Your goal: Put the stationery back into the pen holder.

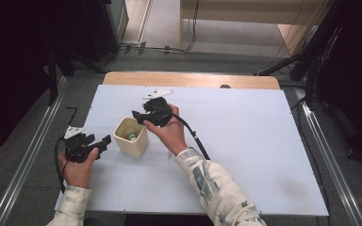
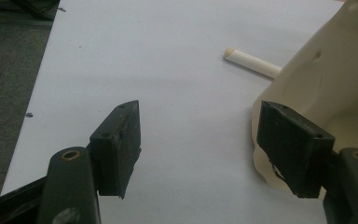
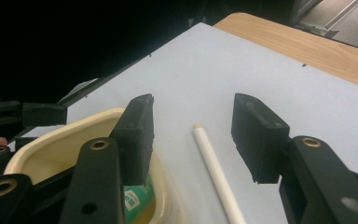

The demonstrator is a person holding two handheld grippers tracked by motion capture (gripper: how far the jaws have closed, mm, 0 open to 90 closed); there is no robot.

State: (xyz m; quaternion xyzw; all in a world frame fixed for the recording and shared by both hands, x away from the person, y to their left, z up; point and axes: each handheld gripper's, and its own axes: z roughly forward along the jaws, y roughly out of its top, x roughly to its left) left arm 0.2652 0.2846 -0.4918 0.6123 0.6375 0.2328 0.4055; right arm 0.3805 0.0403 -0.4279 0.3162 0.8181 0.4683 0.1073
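I am looking down at a cream square-sided plastic cup (image 1: 131, 136) that is standing upright on the white table top (image 1: 245, 141), towards its left half. Something small with a green and white label (image 1: 132, 135) is lying at the bottom of the cup; in the right gripper view I am seeing the same green-labelled item (image 3: 137, 198) against the yellowish floor of the cup (image 3: 56, 149), but I cannot tell what it is.

The left gripper (image 1: 104, 141) is resting just left of the cup, its jaws standing apart with nothing between them; in its own view one jaw is sitting close against the cup's outer wall (image 2: 335, 84).

The right gripper (image 1: 137, 116) is hovering above the cup's far rim, jaws parted and gripping nothing. Beyond the cup a thin cream-white stick (image 3: 214, 175) is lying flat on the table.
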